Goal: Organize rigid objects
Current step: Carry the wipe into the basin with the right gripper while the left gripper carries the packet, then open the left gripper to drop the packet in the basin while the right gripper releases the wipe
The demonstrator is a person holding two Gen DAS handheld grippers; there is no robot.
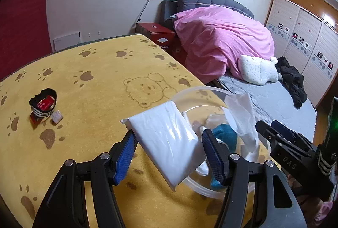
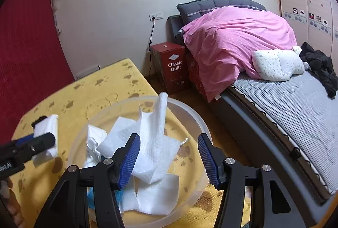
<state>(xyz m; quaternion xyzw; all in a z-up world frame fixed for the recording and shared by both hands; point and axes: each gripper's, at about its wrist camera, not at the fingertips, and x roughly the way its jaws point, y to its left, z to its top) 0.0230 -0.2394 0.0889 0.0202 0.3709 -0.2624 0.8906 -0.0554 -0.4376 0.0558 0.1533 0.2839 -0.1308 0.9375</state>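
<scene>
claw [image 1: 169, 152] hiding bowl [image 1: 186, 95] contents

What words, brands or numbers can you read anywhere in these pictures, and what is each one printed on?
"Classic Quilt": white lettering on the red box beside the bed; the left wrist view shows only "lassic".
"DAS": stamped on the right gripper, seen from the left wrist.
The small print low on the red box is too small to read.
The lettering on the left gripper, at the picture's edge, is cut off and unreadable.
</scene>
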